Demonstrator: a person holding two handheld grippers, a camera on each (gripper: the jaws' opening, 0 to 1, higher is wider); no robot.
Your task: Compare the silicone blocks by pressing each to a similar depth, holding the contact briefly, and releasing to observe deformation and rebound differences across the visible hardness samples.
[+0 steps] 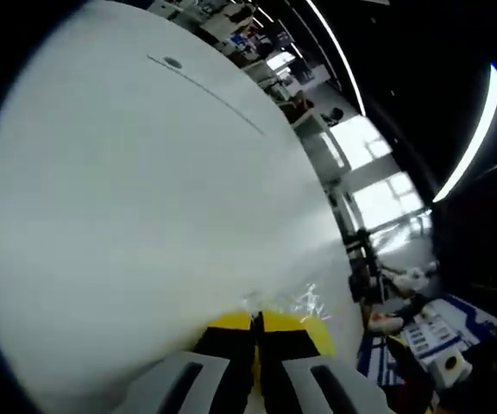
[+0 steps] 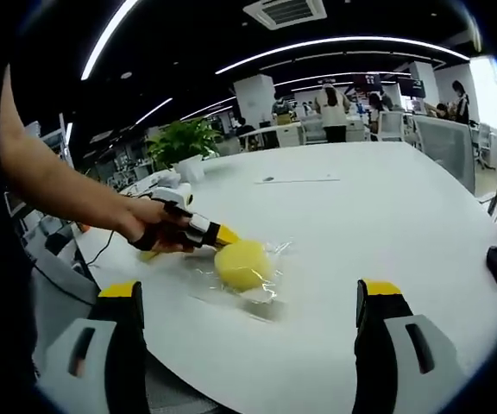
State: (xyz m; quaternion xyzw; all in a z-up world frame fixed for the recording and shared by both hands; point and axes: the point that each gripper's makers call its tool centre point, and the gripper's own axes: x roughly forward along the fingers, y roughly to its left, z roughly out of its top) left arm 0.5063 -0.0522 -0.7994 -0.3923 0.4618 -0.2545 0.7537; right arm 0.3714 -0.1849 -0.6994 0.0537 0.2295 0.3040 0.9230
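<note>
one yellow block point(image 2: 242, 264) on plastic; left tongs point(image 1: 255, 332) together, right tongs point(image 2: 253, 297) apart.

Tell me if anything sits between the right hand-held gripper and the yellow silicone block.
Nothing visible does. The right hand-held gripper is open, with bare white table ahead of it up to the yellow silicone block. The block lies in clear plastic wrap, and the left hand-held gripper meets its far-left side.

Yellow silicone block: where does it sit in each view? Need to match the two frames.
Left gripper view: yellow silicone block at bottom centre, just beyond the shut jaw tips, in crinkled clear wrap.
Right gripper view: left of centre on the white table, with the left gripper pressed against it.
Shared landmark: round grommet in the tabletop.
</note>
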